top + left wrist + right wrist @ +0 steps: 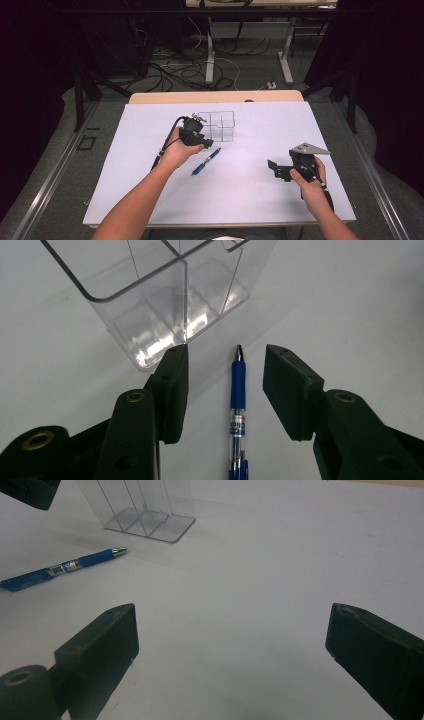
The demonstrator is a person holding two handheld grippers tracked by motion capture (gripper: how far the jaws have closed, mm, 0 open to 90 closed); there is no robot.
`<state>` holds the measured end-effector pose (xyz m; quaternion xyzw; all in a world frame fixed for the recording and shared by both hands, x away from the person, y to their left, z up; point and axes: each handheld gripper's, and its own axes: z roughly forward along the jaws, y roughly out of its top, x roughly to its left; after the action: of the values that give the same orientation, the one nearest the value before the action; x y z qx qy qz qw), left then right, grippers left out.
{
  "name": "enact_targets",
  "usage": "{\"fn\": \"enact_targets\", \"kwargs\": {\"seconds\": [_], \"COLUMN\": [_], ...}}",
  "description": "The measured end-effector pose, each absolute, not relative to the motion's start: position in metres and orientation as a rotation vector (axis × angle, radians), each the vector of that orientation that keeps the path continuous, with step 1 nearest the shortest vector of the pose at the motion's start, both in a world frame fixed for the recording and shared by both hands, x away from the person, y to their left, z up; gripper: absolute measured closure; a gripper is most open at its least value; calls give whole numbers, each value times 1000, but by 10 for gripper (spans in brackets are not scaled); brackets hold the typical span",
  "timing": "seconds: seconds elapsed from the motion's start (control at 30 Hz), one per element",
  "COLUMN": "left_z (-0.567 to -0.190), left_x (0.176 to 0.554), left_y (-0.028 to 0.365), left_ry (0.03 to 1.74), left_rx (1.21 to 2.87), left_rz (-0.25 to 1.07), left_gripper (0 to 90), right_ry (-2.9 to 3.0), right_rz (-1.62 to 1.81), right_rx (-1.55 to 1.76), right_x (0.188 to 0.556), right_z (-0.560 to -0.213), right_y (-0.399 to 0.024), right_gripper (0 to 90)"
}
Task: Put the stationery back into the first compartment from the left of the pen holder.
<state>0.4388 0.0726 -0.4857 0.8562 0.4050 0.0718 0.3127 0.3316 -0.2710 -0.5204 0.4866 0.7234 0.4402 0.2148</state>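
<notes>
A blue pen point(206, 161) lies on the white table point(240, 195), tip pointing toward a clear plastic organizer point(217, 125) with several compartments. My left gripper point(200, 142) hovers over the pen's tip end, open. In the left gripper view the pen point(238, 405) lies between the two jaws without touching them, and the organizer point(160, 295) stands just beyond. My right gripper point(276, 169) is open at the right side of the table, nothing between its jaws. From the right gripper view the pen point(65, 569) and organizer point(142, 510) are at the upper left.
The white sheet covers a wooden table whose far edge point(215, 96) shows behind the organizer. Beyond it are floor cables and table legs point(210, 55). A dark piece of the left gripper point(30, 490) is in the right gripper view's top left corner.
</notes>
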Motion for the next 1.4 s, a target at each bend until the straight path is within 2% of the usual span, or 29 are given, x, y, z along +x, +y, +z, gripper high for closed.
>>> {"fn": "enact_targets", "kwargs": {"seconds": [1.4], "left_z": [-529], "left_x": [450], "left_y": [42], "left_ry": [1117], "left_rx": [2446], "left_rz": [70], "left_gripper": [680], "right_ry": [2045], "right_rz": [1203], "right_rx": [1340], "right_x": [332], "right_z": [-523], "right_y": [-271], "right_gripper": [70]}}
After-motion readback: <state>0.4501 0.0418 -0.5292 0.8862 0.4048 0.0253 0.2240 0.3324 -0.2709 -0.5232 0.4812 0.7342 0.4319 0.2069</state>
